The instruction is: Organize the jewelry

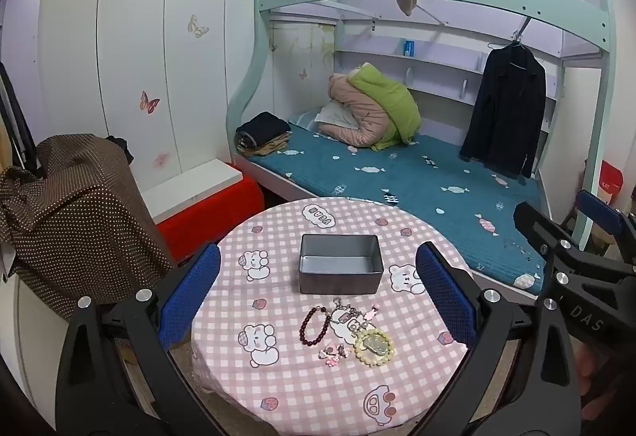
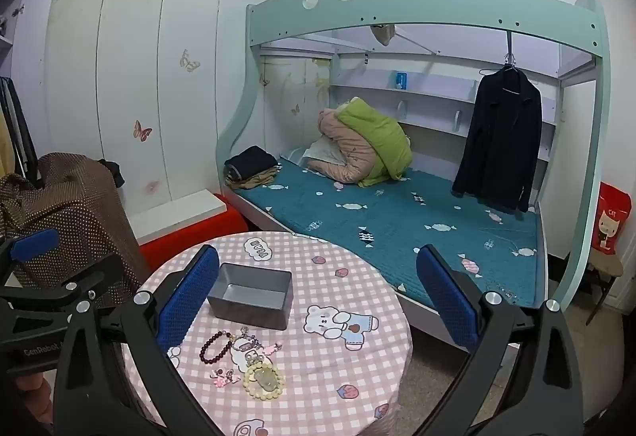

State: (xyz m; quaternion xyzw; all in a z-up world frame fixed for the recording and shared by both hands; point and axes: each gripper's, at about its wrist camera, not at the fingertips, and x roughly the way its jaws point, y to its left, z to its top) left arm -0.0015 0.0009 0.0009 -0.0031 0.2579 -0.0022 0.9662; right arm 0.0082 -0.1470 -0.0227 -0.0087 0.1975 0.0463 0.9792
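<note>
Overlapping jewelry pile (image 1: pixel 349 330) blurs together, its pieces indistinct.

Bunk bed (image 1: pixel 417 173), hanging dark coat (image 1: pixel 505 110), red stool (image 1: pixel 206 213), folded clothes (image 1: pixel 264 134)

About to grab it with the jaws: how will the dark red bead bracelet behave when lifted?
The dark red bead bracelet will probably go floppy and dangle, being a strung loop. Its round, glossy beads may slip. It looks light, lying flat on the checked tablecloth.

Open grey tin (image 1: pixel 340 269), empty, upright on the table; just before it – dark bead bracelet (image 1: pixel 314 326), pale bead bracelet (image 1: pixel 373 344), pink charms (image 1: pixel 333 352).
</note>
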